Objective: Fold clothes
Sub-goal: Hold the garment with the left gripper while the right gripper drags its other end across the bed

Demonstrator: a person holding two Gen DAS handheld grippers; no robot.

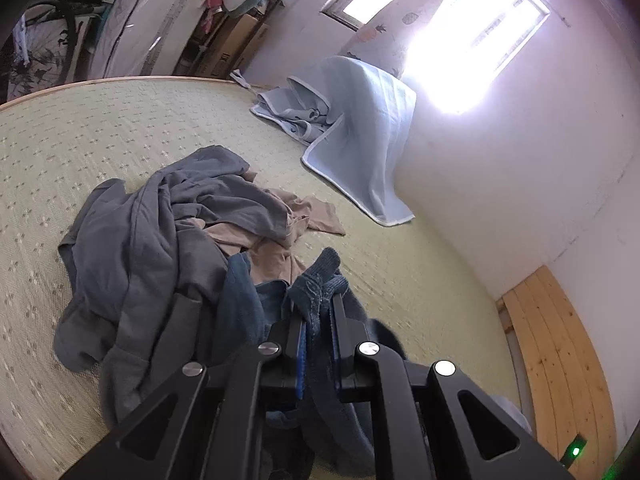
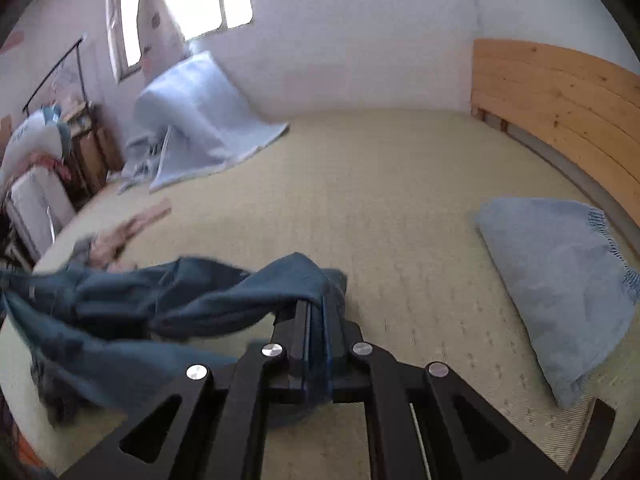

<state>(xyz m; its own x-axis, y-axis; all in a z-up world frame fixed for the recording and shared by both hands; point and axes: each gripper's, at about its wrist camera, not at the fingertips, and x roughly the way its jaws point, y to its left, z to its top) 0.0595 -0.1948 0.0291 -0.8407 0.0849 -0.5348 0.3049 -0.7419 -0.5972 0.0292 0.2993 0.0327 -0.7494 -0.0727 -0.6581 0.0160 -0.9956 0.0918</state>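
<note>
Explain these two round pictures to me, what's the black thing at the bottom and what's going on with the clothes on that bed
Each picture comes from a wide-angle camera on a tool that a person holds, one per hand. The black bars are that tool's two fingers. The left hand-held gripper and the right hand-held gripper are both shut on the same dark blue garment, lifting it off the mat-covered bed. Also on the bed: a grey garment over a tan one, a light blue blanket and a blue pillow.

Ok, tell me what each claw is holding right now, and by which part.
Both claws are shut on the same dark blue garment. The left claw pinches a bunched fold of it; the right claw pinches another bunched part. Which part exactly cannot be told.
</note>
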